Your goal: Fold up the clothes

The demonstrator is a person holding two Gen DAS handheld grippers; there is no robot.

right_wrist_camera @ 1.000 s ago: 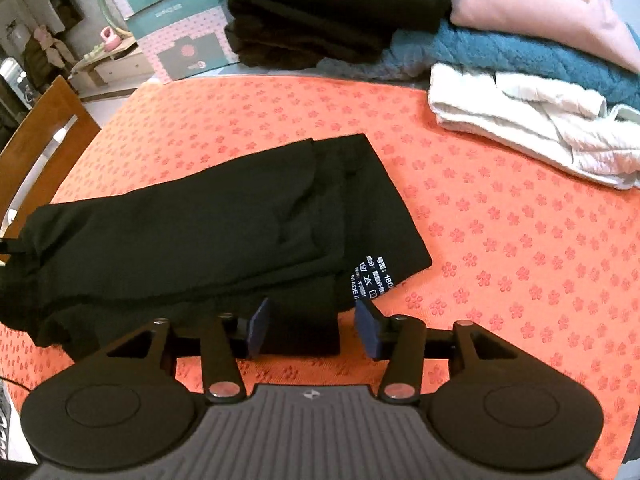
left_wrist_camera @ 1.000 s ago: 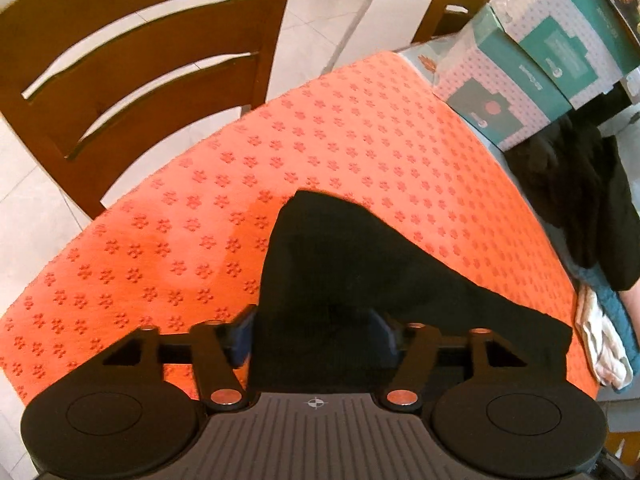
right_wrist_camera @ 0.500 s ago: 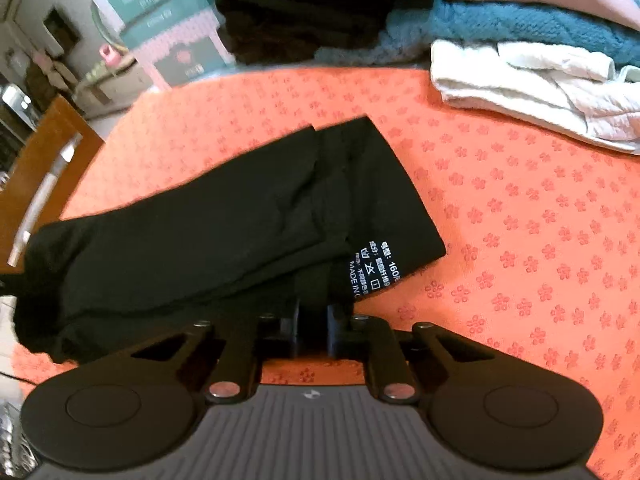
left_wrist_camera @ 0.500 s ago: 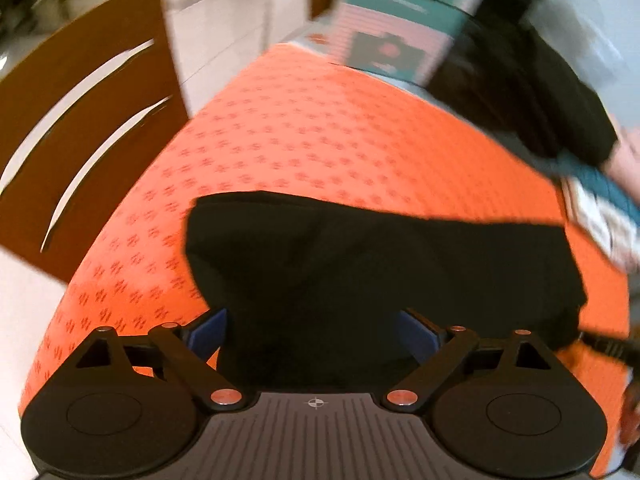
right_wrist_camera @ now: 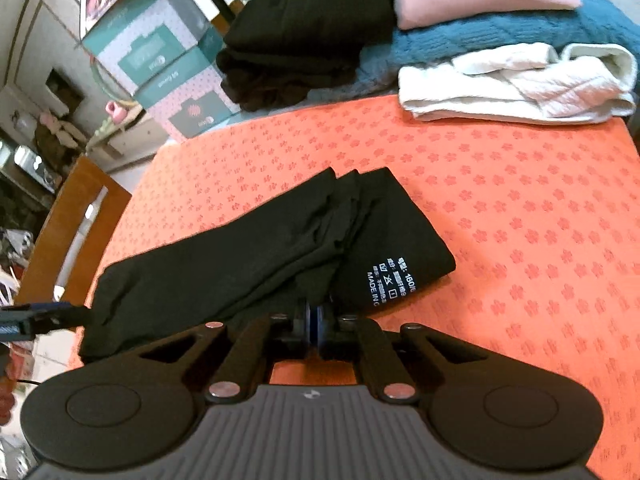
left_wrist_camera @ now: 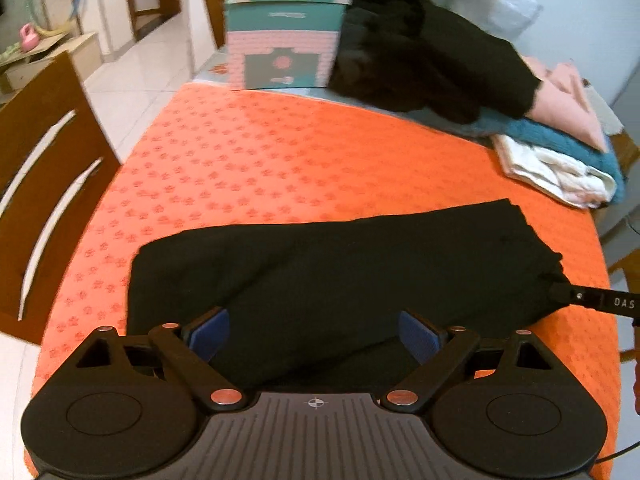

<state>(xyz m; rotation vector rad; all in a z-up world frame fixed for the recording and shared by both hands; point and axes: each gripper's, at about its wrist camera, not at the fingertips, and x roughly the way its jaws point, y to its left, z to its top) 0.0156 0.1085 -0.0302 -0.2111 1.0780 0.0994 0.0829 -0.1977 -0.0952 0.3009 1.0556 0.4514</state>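
Observation:
A long, folded black garment (left_wrist_camera: 340, 264) lies across the orange flowered tablecloth (left_wrist_camera: 280, 152). My left gripper (left_wrist_camera: 314, 336) hovers over its near left part, open wide, and the blue pads do not press the cloth. At the garment's right end a finger (left_wrist_camera: 592, 300) of the other gripper pokes in. In the right wrist view my right gripper (right_wrist_camera: 316, 316) is shut on the near edge of the black garment (right_wrist_camera: 256, 260), beside its white printed label (right_wrist_camera: 390, 282). At the garment's far left end a finger (right_wrist_camera: 60, 314) of the left gripper shows.
At the back of the table is a pile of dark, pink and teal clothes (left_wrist_camera: 440, 68) with a folded white garment (left_wrist_camera: 556, 172) in front. Teal and pink boxes (left_wrist_camera: 284, 40) stand at the back left. A wooden chair (left_wrist_camera: 40, 184) stands by the table's left edge.
The left gripper opened wider, rolled and swung round, so the garment now lies crosswise before it. The right gripper closed on the garment's near edge.

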